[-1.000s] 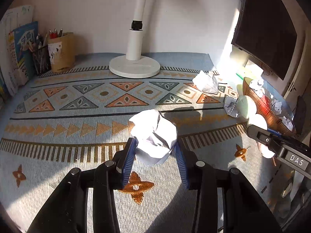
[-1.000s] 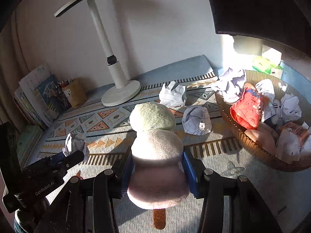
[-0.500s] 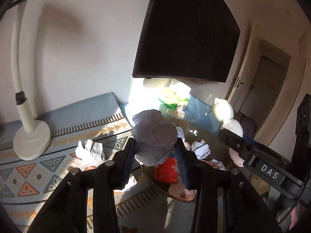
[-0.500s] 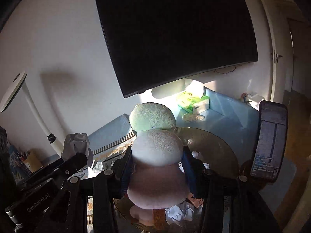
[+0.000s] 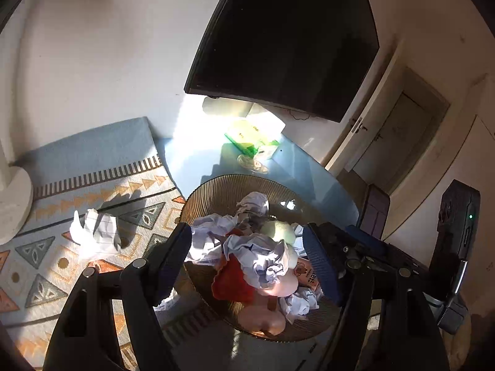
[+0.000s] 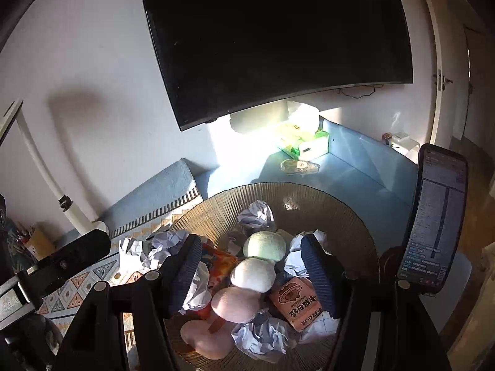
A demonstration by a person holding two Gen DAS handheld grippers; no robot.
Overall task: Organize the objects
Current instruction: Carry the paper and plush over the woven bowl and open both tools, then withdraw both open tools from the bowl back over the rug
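not much legible. the small orange packet (image 6: 296, 304) in the basket (image 6: 349, 216) has a cartoon face in a hat and a row of bold chinese characters, seen upside down in the right wrist view; can't make out the individual characters. same packet in the left wrist view shows only a corner with a small bear face and red characters. phone (image 6: 439, 216) at the right edge has a lit screen with rows of text, too small to read. green tissue pack (image 6: 304, 142) under the monitor has printing, blurred by glare.
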